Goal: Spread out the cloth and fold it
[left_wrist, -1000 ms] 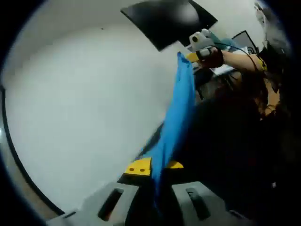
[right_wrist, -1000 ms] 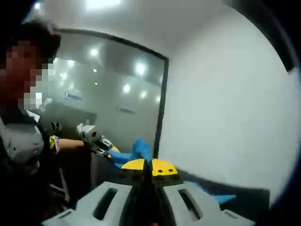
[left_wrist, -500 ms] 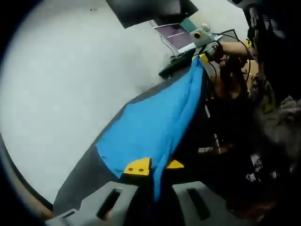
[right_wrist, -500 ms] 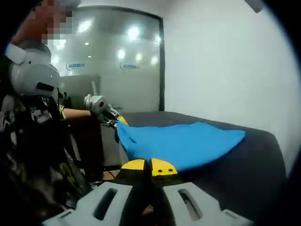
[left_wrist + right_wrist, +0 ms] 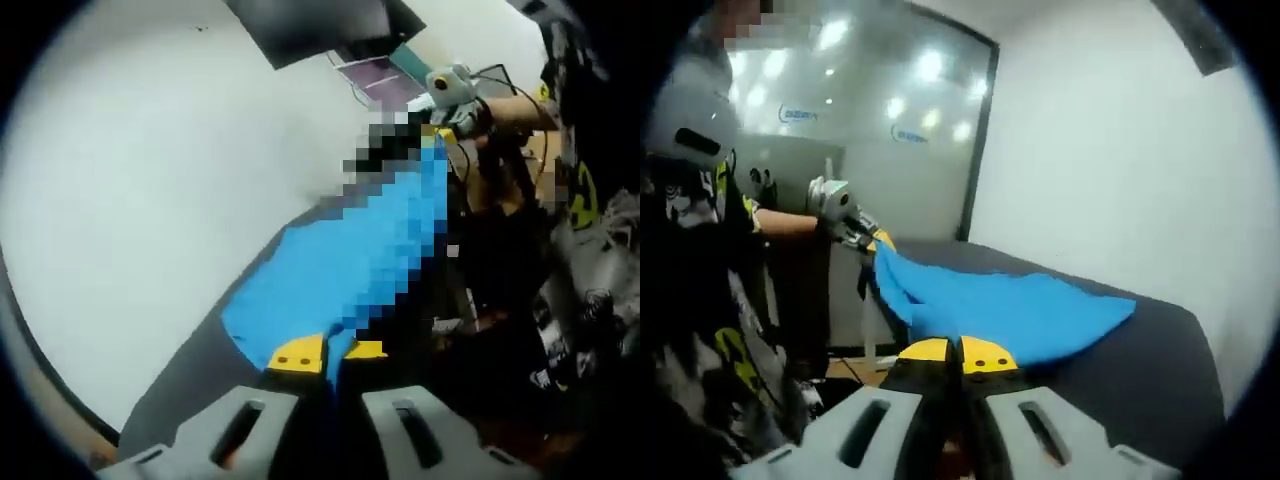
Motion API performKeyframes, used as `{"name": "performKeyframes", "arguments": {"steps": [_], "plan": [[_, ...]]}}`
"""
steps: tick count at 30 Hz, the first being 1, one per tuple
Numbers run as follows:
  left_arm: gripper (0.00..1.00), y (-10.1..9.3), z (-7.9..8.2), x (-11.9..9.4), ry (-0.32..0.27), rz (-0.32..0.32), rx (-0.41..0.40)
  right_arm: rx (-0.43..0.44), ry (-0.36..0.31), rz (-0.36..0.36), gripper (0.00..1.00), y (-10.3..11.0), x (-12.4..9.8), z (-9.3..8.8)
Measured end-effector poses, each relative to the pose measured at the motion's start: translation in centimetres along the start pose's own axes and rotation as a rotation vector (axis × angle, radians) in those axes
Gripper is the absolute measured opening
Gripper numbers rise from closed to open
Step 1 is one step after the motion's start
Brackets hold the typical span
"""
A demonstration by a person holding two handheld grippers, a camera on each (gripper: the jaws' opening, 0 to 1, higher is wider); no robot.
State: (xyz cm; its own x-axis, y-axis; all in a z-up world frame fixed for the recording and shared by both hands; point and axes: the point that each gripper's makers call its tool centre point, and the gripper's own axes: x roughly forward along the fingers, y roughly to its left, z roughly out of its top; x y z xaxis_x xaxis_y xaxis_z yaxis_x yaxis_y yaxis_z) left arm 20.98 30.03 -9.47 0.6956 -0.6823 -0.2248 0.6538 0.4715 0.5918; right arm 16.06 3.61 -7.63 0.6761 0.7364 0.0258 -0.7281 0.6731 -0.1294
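Observation:
A blue cloth [image 5: 340,270] is stretched between both grippers over a dark table [image 5: 190,370]. In the left gripper view my left gripper [image 5: 327,356] is shut on one corner of it, and the right gripper [image 5: 452,100] holds the far corner at the upper right. In the right gripper view my right gripper [image 5: 958,354] is shut on the near edge of the cloth [image 5: 1020,310]. The left gripper [image 5: 855,232] grips the other corner at the left. The cloth's far part lies on the dark table [image 5: 1150,370].
A white wall [image 5: 150,180] stands behind the table. A dark panel [image 5: 310,25] hangs high on it. A glass partition [image 5: 870,150] with light reflections is at the back. The person's patterned clothing [image 5: 710,330] fills the left side.
Both views shifted slightly. The cloth stays stretched between the shut grippers and lies a little flatter on the table.

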Motion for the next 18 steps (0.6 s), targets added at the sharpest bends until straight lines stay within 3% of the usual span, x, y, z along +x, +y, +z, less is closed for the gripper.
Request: {"name": "performKeyframes", "arguments": {"steps": [3, 5, 7, 9, 12, 14, 18], "plan": [[0.00, 1.8, 2.3, 0.2, -0.011, 0.026, -0.083, -0.060, -0.052, -0.070, 0.00, -1.3, -0.4, 2.9], [0.00, 2.6, 4.4, 0.3, -0.041, 0.044, -0.132, -0.151, -0.041, -0.102, 0.00, -1.2, -1.0, 4.0], [0.00, 3.3, 6.2, 0.1, -0.074, 0.053, -0.163, -0.220, -0.014, -0.087, 0.00, -0.4, -1.7, 4.4], [0.00, 3.2, 7.4, -0.2, -0.071, 0.031, -0.241, -0.182, -0.003, -0.032, 0.00, 1.0, -2.7, 4.3], [0.00, 2.4, 9.1, -1.2, -0.087, -0.018, -0.326, -0.210, -0.018, -0.045, 0.00, 1.4, -4.3, 4.8], [0.00, 1.9, 9.6, -2.0, -0.078, -0.022, -0.315, -0.223, -0.038, -0.067, 0.00, 1.1, -5.3, 5.3], [0.00, 0.9, 10.5, -3.6, -0.083, -0.025, -0.323, -0.185, -0.177, -0.051, 0.00, 1.4, -6.4, 7.7]]}}
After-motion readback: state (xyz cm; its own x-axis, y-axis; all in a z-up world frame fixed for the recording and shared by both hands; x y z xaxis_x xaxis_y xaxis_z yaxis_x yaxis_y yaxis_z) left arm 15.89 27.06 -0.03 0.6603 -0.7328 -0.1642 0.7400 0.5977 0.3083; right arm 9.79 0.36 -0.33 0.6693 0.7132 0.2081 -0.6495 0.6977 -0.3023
